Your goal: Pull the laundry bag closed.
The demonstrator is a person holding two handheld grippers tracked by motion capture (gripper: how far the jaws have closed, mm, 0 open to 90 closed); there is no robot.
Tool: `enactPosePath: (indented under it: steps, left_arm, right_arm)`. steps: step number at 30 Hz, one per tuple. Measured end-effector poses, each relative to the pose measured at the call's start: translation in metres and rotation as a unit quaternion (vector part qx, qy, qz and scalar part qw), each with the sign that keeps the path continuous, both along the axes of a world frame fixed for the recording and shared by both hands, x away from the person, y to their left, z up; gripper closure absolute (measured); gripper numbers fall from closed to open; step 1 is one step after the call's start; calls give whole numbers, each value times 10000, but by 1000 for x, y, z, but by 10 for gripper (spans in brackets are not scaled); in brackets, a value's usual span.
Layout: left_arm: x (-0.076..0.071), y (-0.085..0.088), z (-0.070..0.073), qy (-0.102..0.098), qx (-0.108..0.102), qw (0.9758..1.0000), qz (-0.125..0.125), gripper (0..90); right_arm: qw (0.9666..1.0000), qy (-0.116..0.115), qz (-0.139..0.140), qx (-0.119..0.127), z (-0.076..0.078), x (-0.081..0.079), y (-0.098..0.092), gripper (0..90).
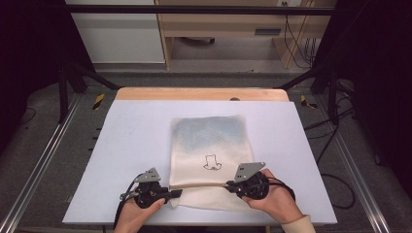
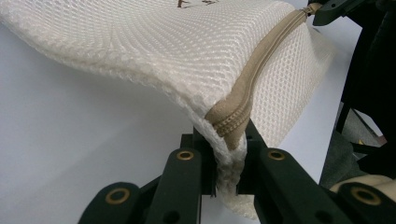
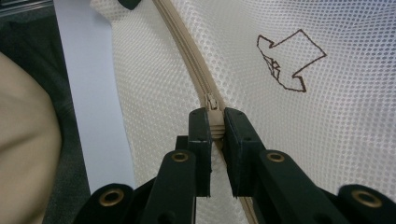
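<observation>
A cream mesh bag [image 1: 210,160] is lying flat near the front edge of a pale table [image 1: 126,145], its closed far end pointing away from the person and its tan zipper [image 1: 201,185] running crosswise, left to right, close to the near edge. The left gripper [image 1: 176,193] is clamping the left end of the bag: in the left gripper view its jaws are closing on the mesh corner and the end of the zipper tape [image 2: 232,119], and this corner is lifting slightly off the table. The right gripper [image 1: 229,186] is standing at the opposite end of the zipper; in the right gripper view its jaws are pinching the small tan pull [image 3: 214,125] just behind the slider [image 3: 212,101], with the zipper line [image 3: 187,51] stretching straight ahead from the jaws toward the other gripper's black tip [image 3: 128,3]. A dark outline drawing [image 1: 212,162] is sitting on the mesh beyond the zipper, to the right of it in the right gripper view. The deciding relation appears to be this: the zipper's long axis is lying along the line joining the two grippers, so any travel of the slider would be running from the right hand [image 1: 277,199] toward the left hand [image 1: 141,213], with the left grip serving as the anchor that is keeping the tape taut. The teeth ahead of the slider are looking closed, though whether the track behind it is open cannot be told.
</observation>
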State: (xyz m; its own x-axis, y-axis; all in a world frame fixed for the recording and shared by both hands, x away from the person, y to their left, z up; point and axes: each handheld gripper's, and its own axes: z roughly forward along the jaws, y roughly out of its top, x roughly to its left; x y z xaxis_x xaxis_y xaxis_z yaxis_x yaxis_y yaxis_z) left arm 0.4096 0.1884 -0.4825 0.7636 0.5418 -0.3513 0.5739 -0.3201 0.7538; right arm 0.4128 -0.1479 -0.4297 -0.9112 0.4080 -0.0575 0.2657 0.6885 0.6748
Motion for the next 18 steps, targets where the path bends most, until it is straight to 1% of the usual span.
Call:
enactPosePath:
  steps: [6,9,12,13,18]
  left_arm:
    - [0,0,0,-7,15,10000,1,824]
    - [0,0,0,2,4,10000,-1,824]
    - [0,0,0,-6,12,10000,-1,824]
    - [0,0,0,-5,10,10000,-4,824]
    - [0,0,0,-5,3,10000,-7,823]
  right_arm:
    - [10000,9,1,24,-1,-1,-1,821]
    - [10000,2,-11,-15,-1,0,-2,821]
    - [10000,16,-55,-8,-2,0,-6,820]
    - [10000,27,-56,24,-2,0,-6,820]
    - [10000,26,-49,30,-2,-1,-7,820]
